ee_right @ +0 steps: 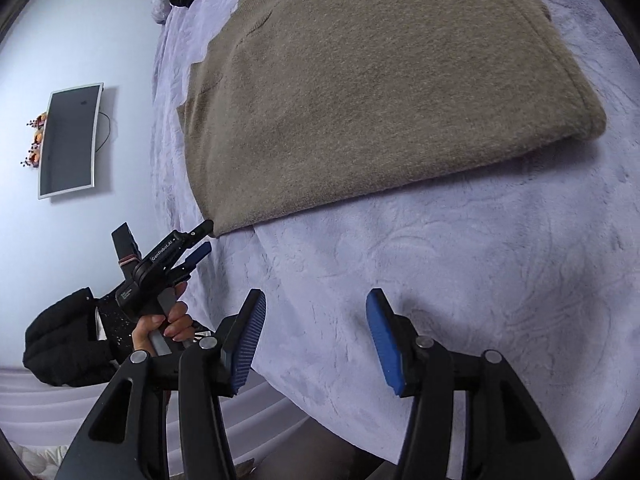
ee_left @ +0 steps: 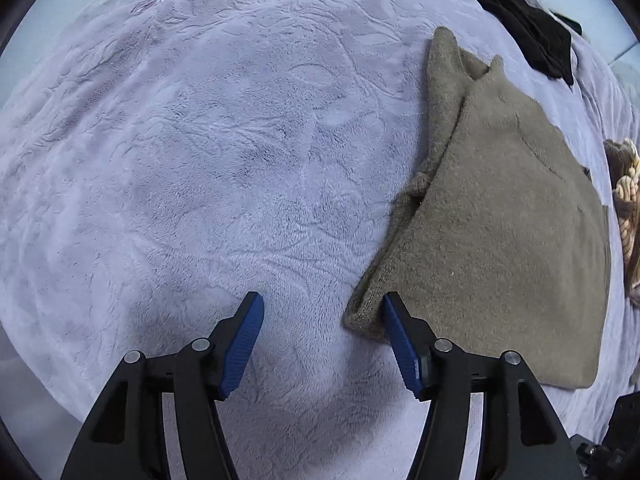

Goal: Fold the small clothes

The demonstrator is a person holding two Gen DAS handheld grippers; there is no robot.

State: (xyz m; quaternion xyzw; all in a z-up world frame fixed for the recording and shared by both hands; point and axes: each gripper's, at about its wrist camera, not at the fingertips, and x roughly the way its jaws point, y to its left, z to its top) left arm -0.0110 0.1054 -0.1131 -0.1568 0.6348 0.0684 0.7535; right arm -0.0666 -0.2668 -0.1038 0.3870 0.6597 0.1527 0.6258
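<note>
On the lilac blanket (ee_left: 200, 160), folded brown sweater (ee_left: 500, 220) lies flat w/ left gripper (ee_left: 322, 312) & right gripper (ee_right: 316, 312) both spread, holding nothing.

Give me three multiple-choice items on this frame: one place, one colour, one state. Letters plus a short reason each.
1. The black garment lies where?
A. under the left tool
B. at the far edge of the blanket, beyond the sweater
C. on top of the sweater

2. The sweater is what colour?
A. grey-brown
B. red
C. white

3. The right tool is:
A. shut on the sweater
B. shut on the blanket
C. open, holding nothing

Key: B, it sits past the sweater's far end on the lavender blanket; A, grey-brown knit in both views; C, only blanket shows between its spread blue pads.
</note>
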